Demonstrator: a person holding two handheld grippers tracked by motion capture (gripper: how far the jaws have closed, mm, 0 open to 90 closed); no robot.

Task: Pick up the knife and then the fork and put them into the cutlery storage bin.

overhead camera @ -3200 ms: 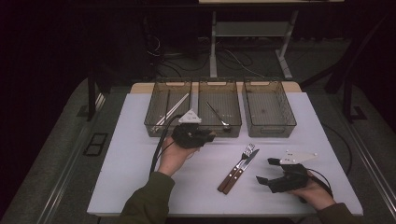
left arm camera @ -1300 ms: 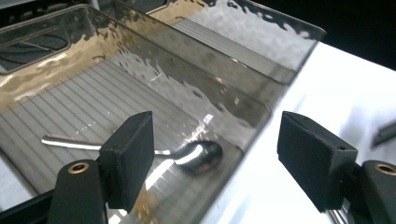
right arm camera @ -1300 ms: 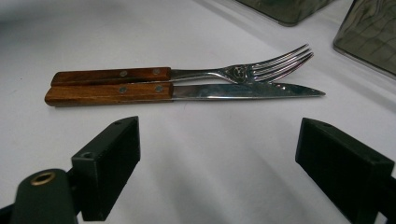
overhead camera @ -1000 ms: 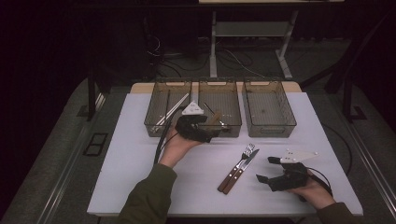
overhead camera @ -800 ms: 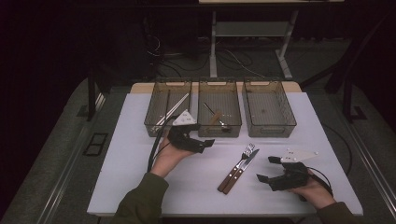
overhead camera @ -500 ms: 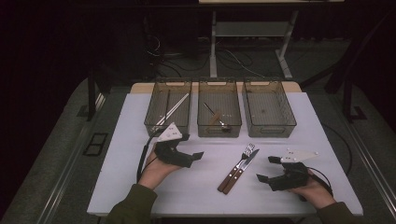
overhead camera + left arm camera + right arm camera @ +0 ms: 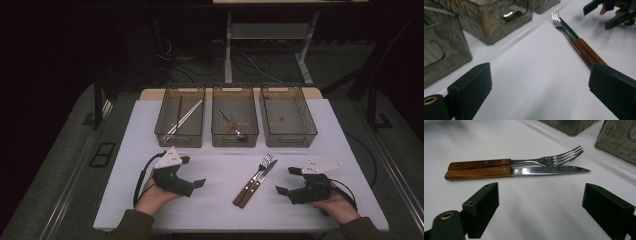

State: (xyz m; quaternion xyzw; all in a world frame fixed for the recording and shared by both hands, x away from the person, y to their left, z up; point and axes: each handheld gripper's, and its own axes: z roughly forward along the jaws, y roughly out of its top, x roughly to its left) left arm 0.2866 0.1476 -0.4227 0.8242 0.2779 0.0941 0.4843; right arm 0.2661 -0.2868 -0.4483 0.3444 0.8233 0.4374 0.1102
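Observation:
A fork (image 7: 262, 168) and a knife (image 7: 256, 185), both with wooden handles, lie side by side on the white table (image 7: 220, 200), between my two grippers. My left gripper (image 7: 193, 172) rests low at the near left, open and empty, its jaws pointing right toward the cutlery. In the left gripper view (image 7: 540, 82) the fork (image 7: 559, 22) and knife (image 7: 584, 50) lie ahead to the right. My right gripper (image 7: 286, 181) sits at the near right, open and empty. The right gripper view (image 7: 541, 202) has the fork (image 7: 544, 161) and knife (image 7: 544, 170) just beyond the jaws.
Three clear bins stand in a row at the back. The left bin (image 7: 178, 142) holds long metal utensils (image 7: 186, 116). A wooden-handled utensil (image 7: 231, 125) lies in the middle bin (image 7: 235, 142). The right bin (image 7: 291, 142) looks bare. A table frame and cables stand beyond.
My left gripper has drawn back from over the middle bin to the near left of the table, open. A wooden-handled utensil now lies in that bin. The right gripper has stayed put.

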